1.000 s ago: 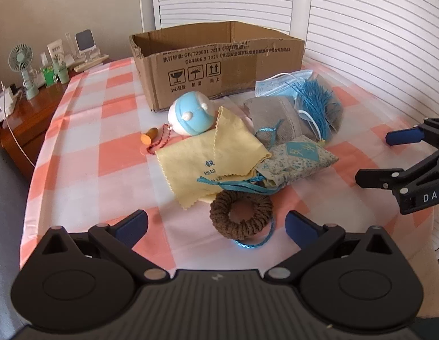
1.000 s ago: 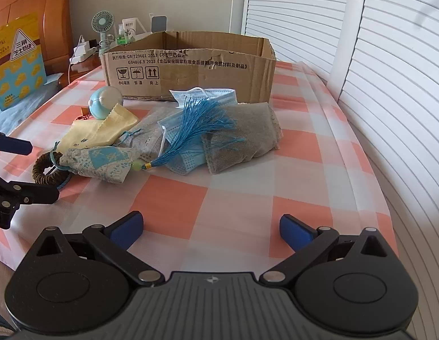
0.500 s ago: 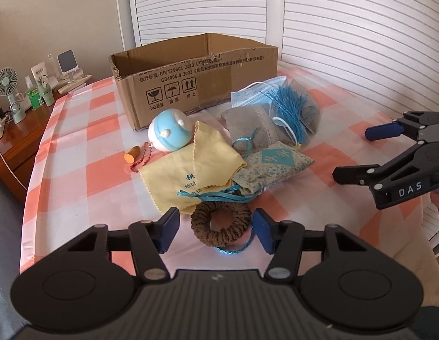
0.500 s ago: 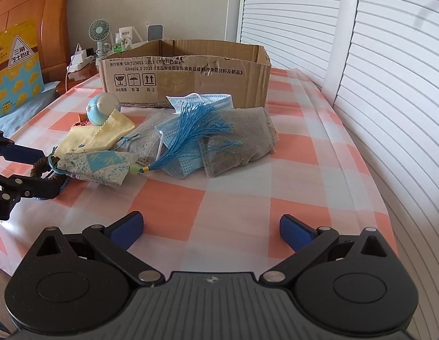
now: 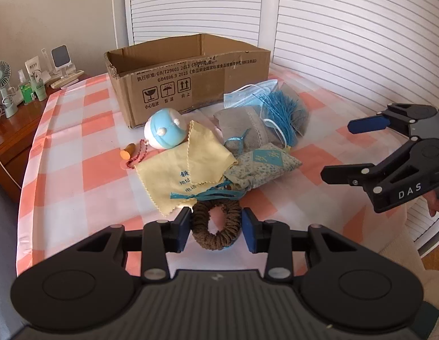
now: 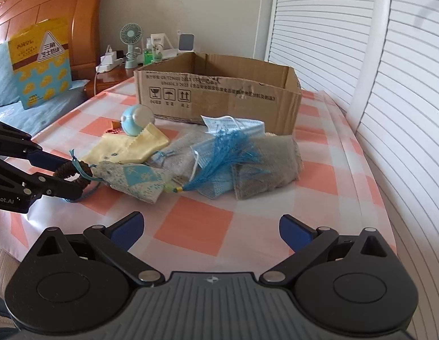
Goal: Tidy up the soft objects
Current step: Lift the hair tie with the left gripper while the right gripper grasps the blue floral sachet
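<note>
I am closing the left gripper (image 5: 216,231) on the brown scrunchie (image 5: 216,228) at the lower centre of the left wrist frame; its blue pads are flanking the ring's two sides, apparently just touching. I judge the scrunchie is first because it is lying nearest, ahead of the pile. The cardboard box (image 5: 191,76), upper centre, is waiting open-topped. My right gripper (image 6: 209,233) is hanging spread wide, holding nothing.

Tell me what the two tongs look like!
Both tongs are black plastic with two round discs, silver screws and a ribbed grey middle. Each finger ends in a dark blue pad. The left tongs have "bot.AI" in white letters on the side. The right tongs have "DAS" in white letters.
</note>
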Demonstrator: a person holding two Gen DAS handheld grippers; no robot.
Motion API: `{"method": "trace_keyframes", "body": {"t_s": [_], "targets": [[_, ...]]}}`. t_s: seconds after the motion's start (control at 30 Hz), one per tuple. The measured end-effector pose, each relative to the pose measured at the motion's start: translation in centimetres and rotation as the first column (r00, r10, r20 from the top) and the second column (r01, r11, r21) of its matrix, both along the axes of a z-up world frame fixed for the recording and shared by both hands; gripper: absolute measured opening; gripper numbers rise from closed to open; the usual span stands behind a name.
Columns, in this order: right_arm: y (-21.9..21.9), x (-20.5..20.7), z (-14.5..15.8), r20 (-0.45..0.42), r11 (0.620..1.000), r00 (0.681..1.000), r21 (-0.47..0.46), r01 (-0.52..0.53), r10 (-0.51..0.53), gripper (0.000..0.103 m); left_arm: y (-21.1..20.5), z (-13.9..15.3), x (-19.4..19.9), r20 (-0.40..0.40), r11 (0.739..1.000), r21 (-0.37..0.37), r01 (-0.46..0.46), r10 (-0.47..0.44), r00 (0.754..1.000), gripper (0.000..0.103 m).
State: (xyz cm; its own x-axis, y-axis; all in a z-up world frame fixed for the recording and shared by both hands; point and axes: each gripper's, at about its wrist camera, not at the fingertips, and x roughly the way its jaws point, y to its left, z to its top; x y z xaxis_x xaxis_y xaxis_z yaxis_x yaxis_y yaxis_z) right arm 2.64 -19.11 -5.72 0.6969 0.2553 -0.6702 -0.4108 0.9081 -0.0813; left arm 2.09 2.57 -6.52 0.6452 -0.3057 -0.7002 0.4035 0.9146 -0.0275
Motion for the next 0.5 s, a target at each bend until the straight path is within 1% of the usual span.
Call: {"method": "trace_keyframes", "body": {"t_s": [0.13, 0.23, 0.33, 0.4, 0.5], "targets": [[1.4, -0.2, 0.5, 0.016, 0.998, 0.998, -0.015, -0.066, 0.066, 0.103, 1.2, 0.5, -0.5, -0.016, 1.000, -0.008, 0.011, -0.011, 1.000, 0.037], [2.6, 0.0, 0.6, 0.012, 0.994, 0.994, -0.017, -0.110, 0.110, 0.102, 2.4, 0.5, -1.0, -0.015, 1.000, 0.004, -0.009, 0.009, 1.000, 0.037], [3.8, 0.2, 0.5, 0.004, 0.987, 0.987, -0.025, -0.161, 0.161, 0.102, 4.1, 0.1, -1.0, -0.017, 0.999, 0.002, -0.055, 0.055, 0.998, 0.037], [4.8, 0.4, 0.4, -0.003, 0.980, 0.980, -0.028, -0.198, 0.198, 0.102, 5.1, -0.4, -0.7, -0.030, 0.996, -0.015, -0.092, 0.092, 0.995, 0.037], [6.3, 1.1, 0.4, -0.007, 0.968, 0.968, -0.034, -0.251, 0.250, 0.102, 6.2, -1.1, -0.4, -0.046, 0.991, -0.044, -0.124, 0.122, 0.991, 0.038]]}}
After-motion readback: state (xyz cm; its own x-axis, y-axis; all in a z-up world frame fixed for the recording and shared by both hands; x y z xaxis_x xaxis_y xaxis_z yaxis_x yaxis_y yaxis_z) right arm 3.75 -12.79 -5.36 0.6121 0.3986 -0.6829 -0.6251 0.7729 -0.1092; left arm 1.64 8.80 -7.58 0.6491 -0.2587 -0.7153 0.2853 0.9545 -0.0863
